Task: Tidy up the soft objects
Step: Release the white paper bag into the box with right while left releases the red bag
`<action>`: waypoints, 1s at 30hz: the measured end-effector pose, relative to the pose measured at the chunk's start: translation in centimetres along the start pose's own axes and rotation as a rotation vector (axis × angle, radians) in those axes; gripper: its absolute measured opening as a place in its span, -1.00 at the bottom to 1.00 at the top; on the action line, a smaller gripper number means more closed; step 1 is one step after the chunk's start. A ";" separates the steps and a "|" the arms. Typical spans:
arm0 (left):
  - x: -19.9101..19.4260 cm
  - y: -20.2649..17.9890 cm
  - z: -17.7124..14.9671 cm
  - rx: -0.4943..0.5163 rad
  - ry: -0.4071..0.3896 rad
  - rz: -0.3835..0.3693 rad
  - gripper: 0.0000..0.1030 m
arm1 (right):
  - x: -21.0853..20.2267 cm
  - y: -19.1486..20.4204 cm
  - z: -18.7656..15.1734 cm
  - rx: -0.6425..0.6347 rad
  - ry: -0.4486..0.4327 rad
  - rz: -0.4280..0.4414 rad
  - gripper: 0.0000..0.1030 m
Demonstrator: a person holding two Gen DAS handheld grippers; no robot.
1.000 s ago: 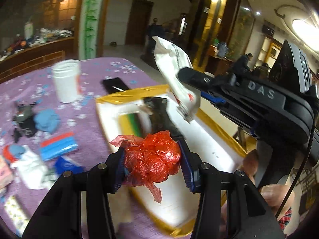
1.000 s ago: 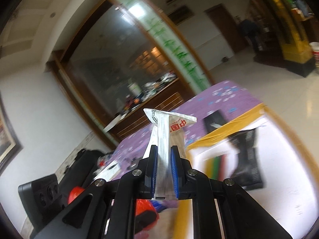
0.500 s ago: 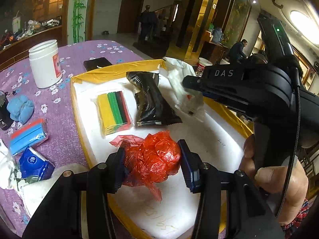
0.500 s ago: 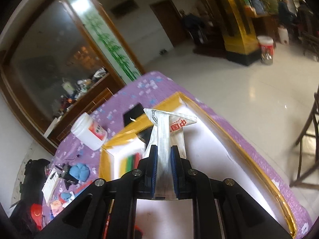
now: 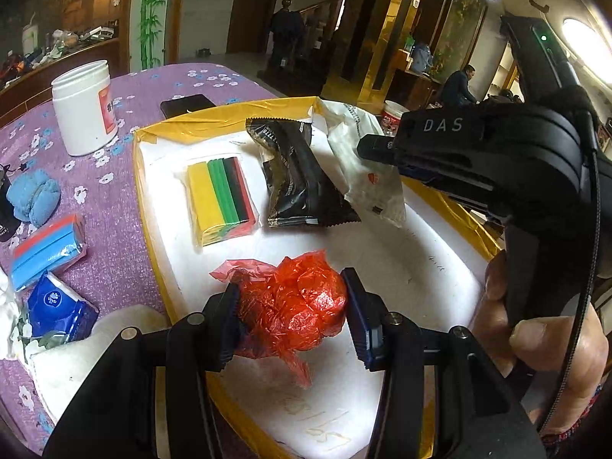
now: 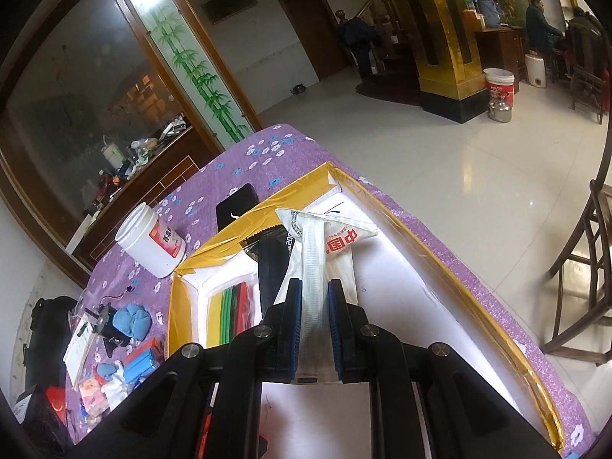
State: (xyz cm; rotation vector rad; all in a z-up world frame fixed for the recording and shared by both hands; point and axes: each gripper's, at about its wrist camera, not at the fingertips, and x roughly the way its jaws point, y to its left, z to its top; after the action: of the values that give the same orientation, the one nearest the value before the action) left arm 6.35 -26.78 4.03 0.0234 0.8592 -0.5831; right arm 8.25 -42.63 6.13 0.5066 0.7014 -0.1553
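Left wrist view: the left gripper [image 5: 292, 311] clamps a crumpled red plastic bag [image 5: 294, 306] between its fingers, just above the white foam tray with yellow taped rim [image 5: 401, 264]. It looks light, springy, slippery; squeeze its bulk. The right gripper [image 6: 314, 323] pinches a flat white sachet [image 6: 319, 264] by its seam, limp above the fingers.

The red bag [image 5: 294, 306] is thin, crinkled, glossy plastic film. The white pouch [image 6: 325, 248] is smooth, shiny plastic with a ribbed seam. The black wrapper [image 5: 302, 183] is glossy foil. The tray [image 5: 401, 252] looks like matt white foam edged in shiny gold tape. The tablecloth [image 5: 111, 206] is matt purple fabric; the jar [image 5: 82, 113] smooth white plastic.
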 end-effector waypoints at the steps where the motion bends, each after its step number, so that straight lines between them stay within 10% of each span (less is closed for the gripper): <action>1: 0.0 0.0 0.0 0.001 0.000 0.001 -0.10 | 0.1 0.0 0.0 0.001 0.002 -0.001 -0.72; 30: -0.2 -0.2 -0.1 0.011 -0.020 0.002 0.01 | 0.0 -0.1 -0.1 0.016 0.004 -0.001 -0.64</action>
State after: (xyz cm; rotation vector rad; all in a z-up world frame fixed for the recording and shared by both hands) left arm 6.07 -26.88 4.12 0.0288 0.8364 -0.5853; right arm 8.11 -42.66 6.03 0.5221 0.7049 -0.1611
